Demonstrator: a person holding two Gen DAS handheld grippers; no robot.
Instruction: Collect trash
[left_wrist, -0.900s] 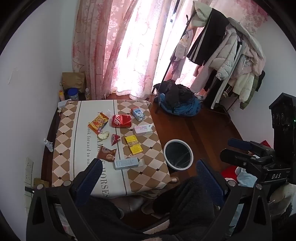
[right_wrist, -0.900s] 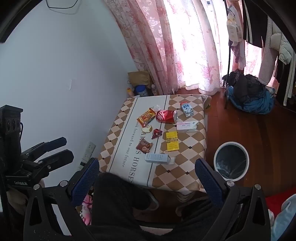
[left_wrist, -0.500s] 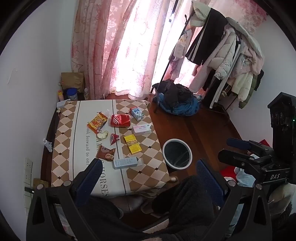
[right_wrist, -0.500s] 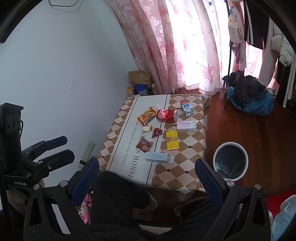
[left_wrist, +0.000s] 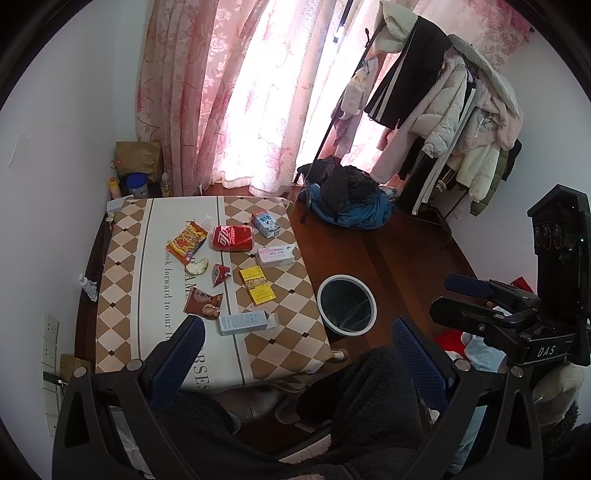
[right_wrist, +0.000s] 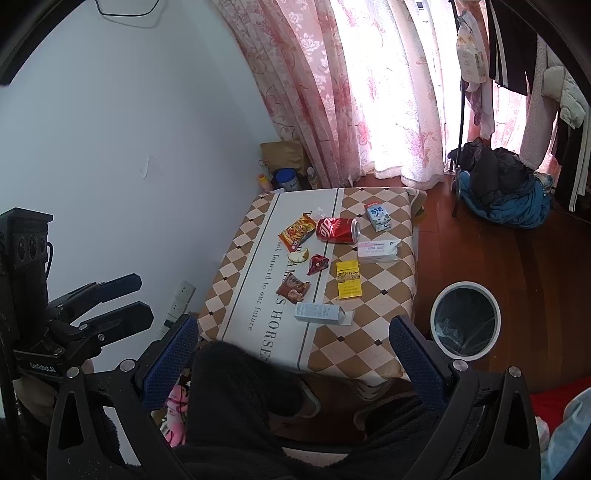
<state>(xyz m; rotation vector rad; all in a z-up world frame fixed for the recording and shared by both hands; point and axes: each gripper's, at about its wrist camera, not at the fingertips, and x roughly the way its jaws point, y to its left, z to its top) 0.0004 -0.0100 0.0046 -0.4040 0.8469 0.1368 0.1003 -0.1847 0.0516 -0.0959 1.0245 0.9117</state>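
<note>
Inventory, pre-grasp, both tools high above the surface.

- Left tool (left_wrist: 297, 341): jaws spread wide, nothing between them.
- Right tool (right_wrist: 290, 341): same, spread wide, empty. Neither is near the trash yet.
- Surface (right_wrist: 373, 343): low, checked cloth w/ a lettered white band. All the trash lies on it, none touching a tool.
- Pale blue carton (right_wrist: 318, 312): nearest item, lying flat, end flap open toward the right.
- Brown snack wrapper (right_wrist: 293, 289): just beyond the carton, flat.
- Yellow packet (right_wrist: 348, 283): right of the wrapper, flat.
- Small red wrapper (right_wrist: 318, 263) and a pale crumpled scrap (right_wrist: 298, 255): mid-surface.
- Tissue pack (right_wrist: 377, 251): near the right edge.
- Red can (right_wrist: 338, 229): on its side, dented; orange snack bag (right_wrist: 296, 233) beside it on the left.
- Small milk carton (right_wrist: 378, 218): far right, appears upright.
- Bin (right_wrist: 465, 319): on the floor right of the surface, white rim, dark liner; can't tell if anything is in it.

Step in hand, my read: approach for a first pick, nothing collected. I'd take the pale blue carton w/ the right tool since it's nearest and on the bin side. Come down across its short width, clear of the open flap, as that'd fold. Flat wrappers need a low angle; I'd expect the can to roll, so close across its body.
</note>
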